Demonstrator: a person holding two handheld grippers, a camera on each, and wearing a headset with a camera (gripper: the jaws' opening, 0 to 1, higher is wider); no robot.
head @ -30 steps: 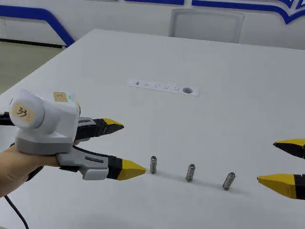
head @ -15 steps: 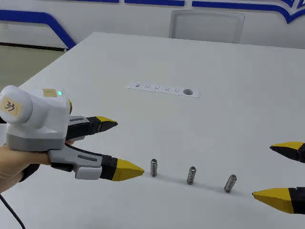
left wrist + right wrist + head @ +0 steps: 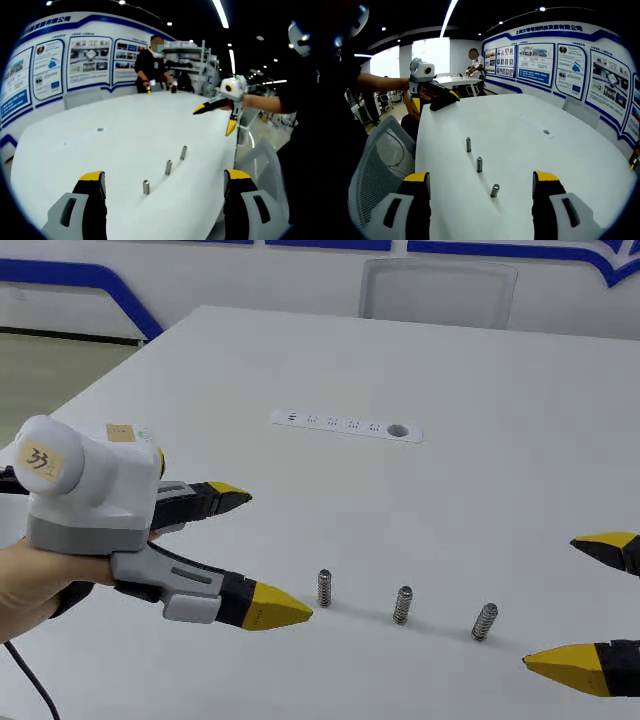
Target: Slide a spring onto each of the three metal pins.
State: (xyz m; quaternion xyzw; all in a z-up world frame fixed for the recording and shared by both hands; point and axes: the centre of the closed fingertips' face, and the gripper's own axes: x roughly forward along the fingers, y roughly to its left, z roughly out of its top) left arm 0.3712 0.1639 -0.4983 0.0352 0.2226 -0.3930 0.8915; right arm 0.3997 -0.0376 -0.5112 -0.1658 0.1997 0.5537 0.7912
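Observation:
Three short metal pins stand upright in a row on the white table (image 3: 480,440), each with a coil spring around it: left pin (image 3: 324,587), middle pin (image 3: 403,605), right pin (image 3: 484,621). My left gripper (image 3: 265,555) is open just left of the row, its lower yellow fingertip (image 3: 285,611) a short way from the left pin, touching nothing. At the right edge my right gripper (image 3: 560,602) hovers open and empty beyond the right pin. The left gripper view has the pins (image 3: 168,167) running away between its jaws; the right gripper view shows the row (image 3: 479,164) too.
A white socket strip (image 3: 345,426) is set into the table beyond the pins. A grey chair (image 3: 435,290) stands at the far edge, and a mesh chair (image 3: 380,160) at the near side. A person (image 3: 152,65) works at the table's far end.
The left gripper has dipped a little and edged toward the left pin, staying open. The right gripper has sunk slightly. The pins and springs have not moved.

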